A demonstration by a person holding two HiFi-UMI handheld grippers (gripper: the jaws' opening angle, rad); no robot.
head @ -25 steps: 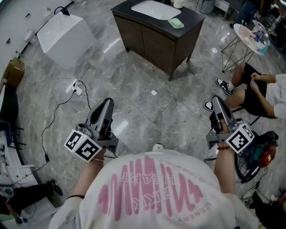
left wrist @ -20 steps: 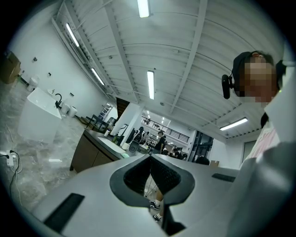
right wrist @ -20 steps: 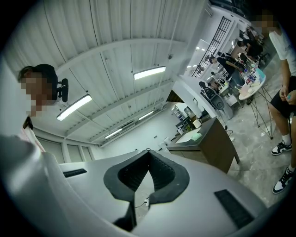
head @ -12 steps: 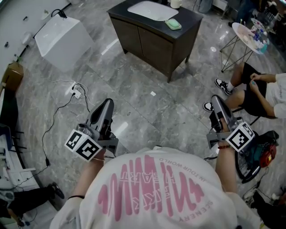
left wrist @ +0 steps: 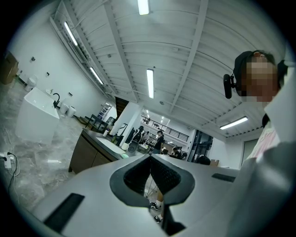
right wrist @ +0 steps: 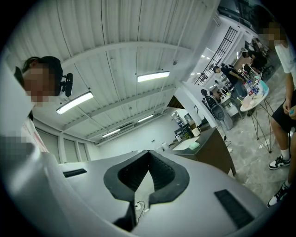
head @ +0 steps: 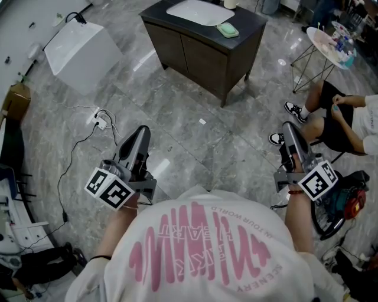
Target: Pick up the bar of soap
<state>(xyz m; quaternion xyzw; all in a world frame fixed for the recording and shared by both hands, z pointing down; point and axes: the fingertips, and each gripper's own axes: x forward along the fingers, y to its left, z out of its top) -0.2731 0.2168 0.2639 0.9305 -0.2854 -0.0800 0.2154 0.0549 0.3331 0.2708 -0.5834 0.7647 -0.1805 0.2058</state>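
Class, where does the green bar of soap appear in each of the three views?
Head view: bar of soap top centre, on the dark cabinet.
Left gripper view: soap tiny, left of centre, on that cabinet.
Right gripper view: soap right of centre, cabinet top.
Shared landmark: the dark cabinet.

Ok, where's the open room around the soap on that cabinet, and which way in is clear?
The floor between you and the cabinet is open. On top, dark strips are free along the front edge by the sink and right of the soap. Crowded: a seated person and round table to the right, cables to the left.
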